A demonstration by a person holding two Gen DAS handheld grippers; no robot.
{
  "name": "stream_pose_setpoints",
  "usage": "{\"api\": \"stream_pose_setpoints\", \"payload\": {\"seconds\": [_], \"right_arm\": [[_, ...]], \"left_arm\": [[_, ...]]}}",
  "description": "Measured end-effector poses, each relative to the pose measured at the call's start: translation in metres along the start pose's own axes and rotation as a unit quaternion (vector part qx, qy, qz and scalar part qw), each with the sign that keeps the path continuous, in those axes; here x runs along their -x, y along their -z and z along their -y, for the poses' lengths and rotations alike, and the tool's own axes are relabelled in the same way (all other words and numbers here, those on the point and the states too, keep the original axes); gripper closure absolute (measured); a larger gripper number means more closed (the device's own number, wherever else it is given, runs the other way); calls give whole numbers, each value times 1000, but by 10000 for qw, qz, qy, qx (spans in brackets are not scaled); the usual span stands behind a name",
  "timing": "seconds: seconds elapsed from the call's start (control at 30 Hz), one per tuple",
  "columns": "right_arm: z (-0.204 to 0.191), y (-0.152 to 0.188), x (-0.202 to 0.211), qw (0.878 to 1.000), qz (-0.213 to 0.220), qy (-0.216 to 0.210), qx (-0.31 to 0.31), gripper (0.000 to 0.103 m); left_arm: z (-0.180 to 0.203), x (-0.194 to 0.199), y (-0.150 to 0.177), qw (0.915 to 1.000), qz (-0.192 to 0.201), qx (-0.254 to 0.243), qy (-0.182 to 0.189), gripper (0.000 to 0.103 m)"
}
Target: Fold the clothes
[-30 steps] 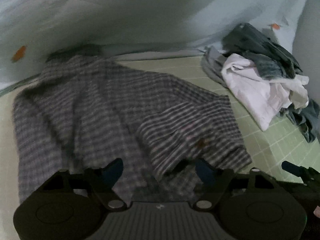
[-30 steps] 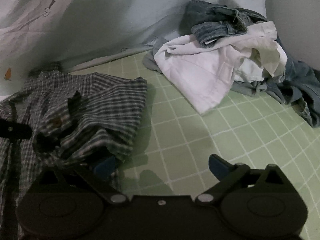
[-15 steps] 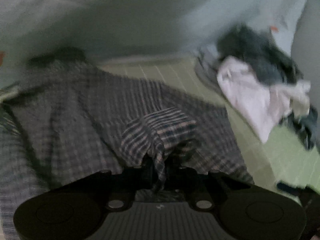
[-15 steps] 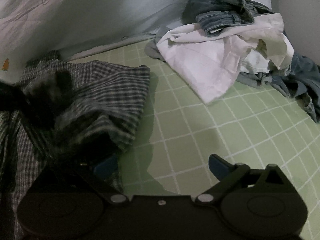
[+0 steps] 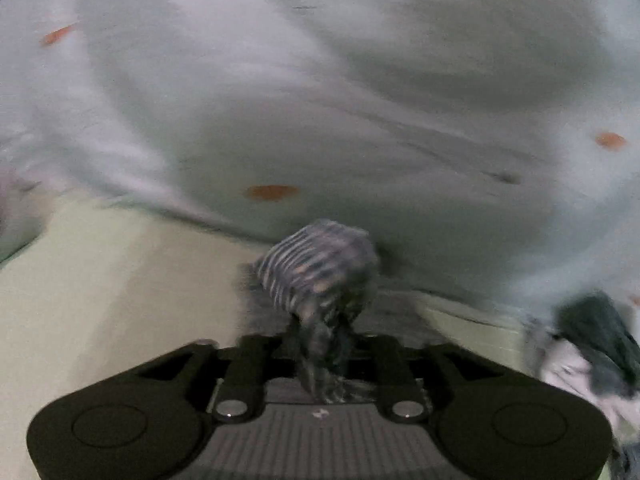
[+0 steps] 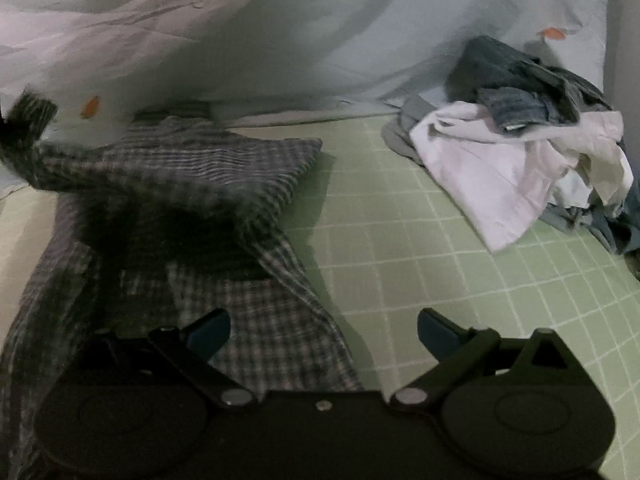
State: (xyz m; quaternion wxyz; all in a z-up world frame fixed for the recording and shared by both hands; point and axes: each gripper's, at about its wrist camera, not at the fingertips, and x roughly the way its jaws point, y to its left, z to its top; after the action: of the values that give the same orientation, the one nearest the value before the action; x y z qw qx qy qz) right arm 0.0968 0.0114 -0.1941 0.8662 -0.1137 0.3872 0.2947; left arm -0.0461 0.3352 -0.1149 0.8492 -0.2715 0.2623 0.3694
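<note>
A grey plaid shirt (image 6: 192,184) lies crumpled on the green checked bed sheet (image 6: 440,240). One corner of it is pulled up toward the far left. In the blurred left wrist view my left gripper (image 5: 324,344) has a bunched fold of the plaid shirt (image 5: 316,268) standing up between its fingers. Its jaws are opening, and the cloth still hangs from them off the bed. My right gripper (image 6: 324,332) is open and holds nothing. It hovers over the shirt's near right edge, its left finger above the plaid and its right finger above the bare sheet.
A heap of clothes (image 6: 520,152), a white garment under blue jeans, sits at the far right; it shows as a clothes heap (image 5: 592,344) in the left wrist view too. Pale bedding (image 6: 320,20) with small orange prints rises along the back.
My left gripper went from open over the flat shirt to shut on a fold of it. It then swung up and leftward, and its view now faces the pale bedding. The right gripper shifted slightly and is still open.
</note>
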Motion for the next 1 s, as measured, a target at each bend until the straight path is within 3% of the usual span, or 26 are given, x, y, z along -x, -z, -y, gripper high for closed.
{"api": "stream_pose_setpoints", "payload": {"seconds": [0.03, 0.07, 0.1, 0.13, 0.27, 0.4, 0.47, 0.53, 0.63, 0.9, 1.0], "right_arm": [[-2, 2, 4, 10000, 4, -10, 53, 2], [-3, 4, 8, 9999, 19, 17, 126, 2], [-4, 7, 12, 9998, 34, 43, 199, 2], [-5, 9, 16, 9996, 46, 75, 267, 2], [9, 25, 29, 9997, -67, 224, 100, 2], [29, 47, 38, 9985, -311, 362, -281, 5], [38, 59, 42, 9972, -444, 434, -408, 11], [45, 70, 48, 9957, -547, 482, -566, 28], [53, 85, 57, 9939, -682, 442, -746, 42], [49, 122, 69, 9909, -1051, 268, -796, 47], [46, 129, 77, 9918, -1014, 287, -719, 56]], "left_arm": [[-11, 5, 2, 9998, -43, 87, -148, 49], [-20, 12, 6, 9996, -88, 144, -242, 26], [-27, 18, 12, 9993, -177, 171, -290, 14], [-31, 25, 23, 9990, -315, 164, -288, 12], [-47, 49, 67, 9952, -926, 104, -290, 8], [-51, 63, 132, 9831, -1777, -200, -396, 8], [-52, 72, 159, 9762, -2109, -324, -391, 8], [-54, 80, 179, 9698, -2348, -488, -445, 8], [-59, 91, 195, 9647, -2493, -667, -533, 8], [-78, 102, 225, 9549, -2818, -637, -684, 8], [-83, 108, 229, 9554, -2814, -584, -679, 8]]}}
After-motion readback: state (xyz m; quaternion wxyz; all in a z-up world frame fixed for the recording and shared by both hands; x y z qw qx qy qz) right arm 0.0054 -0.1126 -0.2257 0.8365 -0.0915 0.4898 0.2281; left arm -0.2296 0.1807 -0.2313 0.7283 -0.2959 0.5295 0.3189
